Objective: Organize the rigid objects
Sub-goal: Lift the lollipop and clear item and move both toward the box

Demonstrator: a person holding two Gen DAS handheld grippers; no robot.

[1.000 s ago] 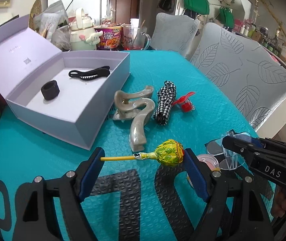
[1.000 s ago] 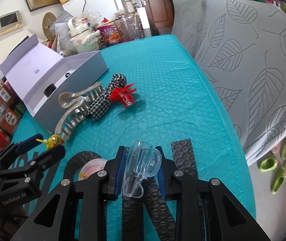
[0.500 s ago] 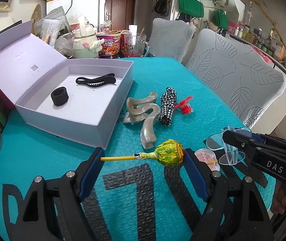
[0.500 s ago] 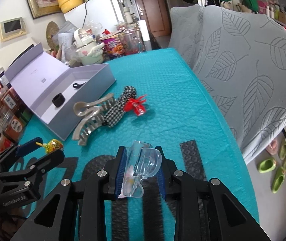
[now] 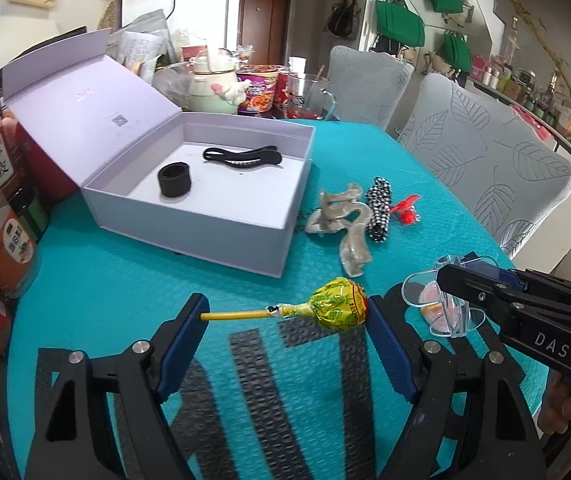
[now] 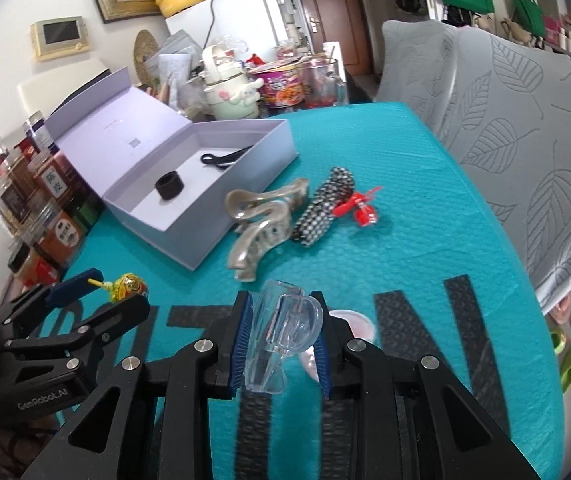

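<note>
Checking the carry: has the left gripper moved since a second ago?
Yes. The left gripper, clamping the lollipop, has pulled back from the open box.

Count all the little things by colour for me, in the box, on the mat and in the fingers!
Black: 2, a ring and a hair clip, both in the box
Beige: 1, claw clip
Black-and-white checked: 1, clip
Red: 1, small clip
Yellow: 1, lollipop
Clear: 1, plastic piece
Pink: 1, round lid
Total: 8

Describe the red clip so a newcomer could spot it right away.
Start at the open lilac box on the teal table. To its right lies a loose row: beige claw clip, checked clip, then the red clip. It is the smallest, the only red one, farthest from the box.
</note>
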